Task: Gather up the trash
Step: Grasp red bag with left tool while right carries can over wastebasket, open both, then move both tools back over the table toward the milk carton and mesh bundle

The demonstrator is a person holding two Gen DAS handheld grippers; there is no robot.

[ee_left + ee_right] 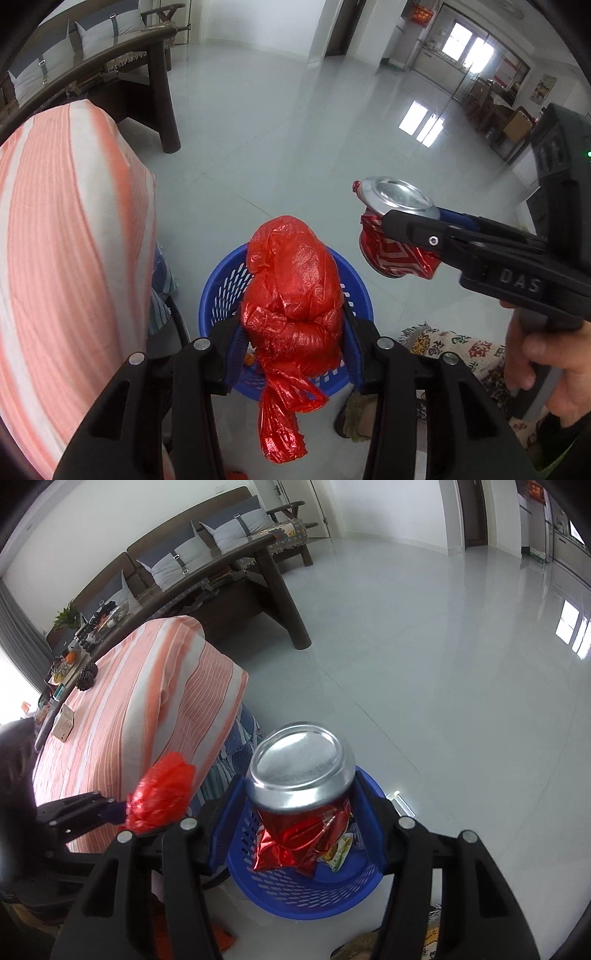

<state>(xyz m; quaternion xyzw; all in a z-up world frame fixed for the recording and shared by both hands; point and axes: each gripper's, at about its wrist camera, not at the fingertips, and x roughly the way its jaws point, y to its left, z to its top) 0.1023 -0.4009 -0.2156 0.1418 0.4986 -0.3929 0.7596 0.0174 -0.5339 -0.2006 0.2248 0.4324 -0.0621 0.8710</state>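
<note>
Here, left gripper point(293, 325): clamped on crumpled red plastic bag point(291, 288).
Right gripper point(301, 812): clamped on crushed red aluminium can point(301, 775) (base outward).
Below: perforated blue plastic basket point(295, 890).

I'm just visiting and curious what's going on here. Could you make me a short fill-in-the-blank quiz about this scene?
1. The left gripper holds a crumpled red plastic ____.
2. The right gripper holds a crushed red drink ____.
3. Below both stands a laundry-style basket coloured ____.
4. The table's striped cloth is white and ____.

Missing words: bag; can; blue; orange
</note>
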